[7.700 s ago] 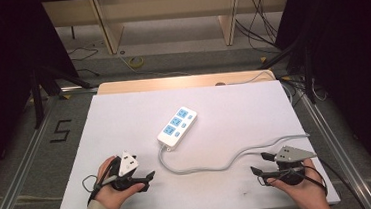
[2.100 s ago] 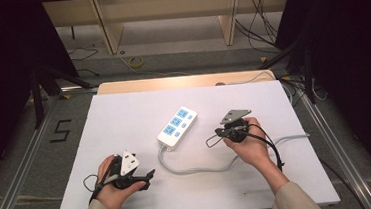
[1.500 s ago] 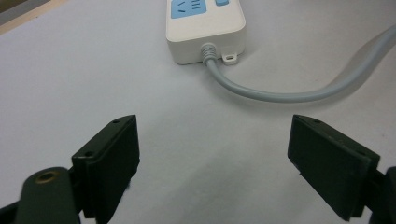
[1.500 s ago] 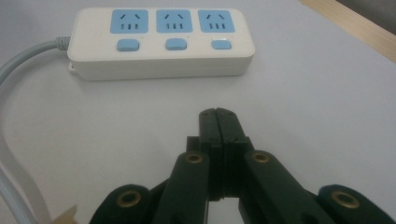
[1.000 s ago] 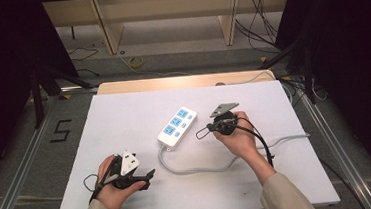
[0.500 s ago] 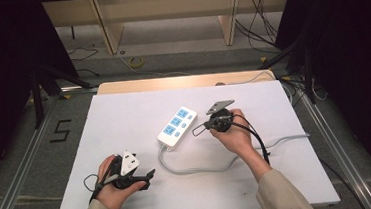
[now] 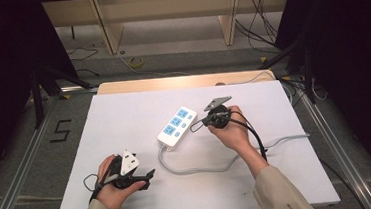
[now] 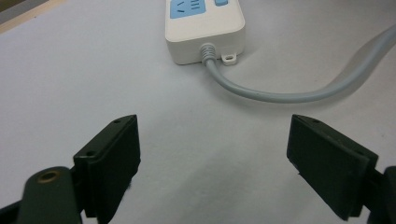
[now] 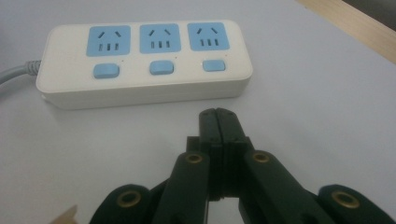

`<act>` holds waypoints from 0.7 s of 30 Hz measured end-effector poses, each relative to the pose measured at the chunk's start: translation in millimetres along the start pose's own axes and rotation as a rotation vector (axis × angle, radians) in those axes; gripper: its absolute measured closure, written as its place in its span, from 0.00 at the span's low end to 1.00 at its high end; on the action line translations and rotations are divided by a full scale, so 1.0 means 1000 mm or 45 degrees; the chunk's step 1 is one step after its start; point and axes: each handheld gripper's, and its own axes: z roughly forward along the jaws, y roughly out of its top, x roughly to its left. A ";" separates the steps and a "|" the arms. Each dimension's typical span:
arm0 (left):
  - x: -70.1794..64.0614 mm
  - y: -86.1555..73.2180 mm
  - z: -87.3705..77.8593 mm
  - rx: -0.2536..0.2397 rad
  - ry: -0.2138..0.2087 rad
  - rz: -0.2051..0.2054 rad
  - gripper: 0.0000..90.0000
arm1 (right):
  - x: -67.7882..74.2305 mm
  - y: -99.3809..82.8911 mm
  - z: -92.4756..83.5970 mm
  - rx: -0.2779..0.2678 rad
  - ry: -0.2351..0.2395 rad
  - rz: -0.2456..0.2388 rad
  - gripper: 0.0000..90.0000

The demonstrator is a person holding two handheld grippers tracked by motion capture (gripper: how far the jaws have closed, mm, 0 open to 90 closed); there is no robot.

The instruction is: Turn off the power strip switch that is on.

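Power strip [image 7: 177,126]: middle of the white table [image 7: 123,109], 3 blue sockets.
Right gripper [image 9: 217,116]: jaws pressed together, empty, just beside the strip.
Left gripper [image 8: 212,158]: jaws wide, empty, well short of the strip's cable [image 8: 280,93] end.

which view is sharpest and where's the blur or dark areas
Right gripper view: power strip crisp, the shut right gripper soft near the lens. Left gripper view: left gripper open, the strip's far end cropped. High view: table evenly lit, surroundings fall into darkness.
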 end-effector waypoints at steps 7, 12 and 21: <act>0.000 0.000 0.000 -0.002 -0.001 0.001 0.19 | -0.001 0.003 0.004 0.007 -0.003 0.010 1.00; 0.000 0.000 0.000 -0.001 -0.001 0.005 0.19 | -0.002 0.006 0.006 0.006 0.000 0.010 1.00; 0.000 0.000 0.000 -0.003 0.000 0.003 0.19 | -0.002 0.011 0.010 0.001 -0.005 0.019 1.00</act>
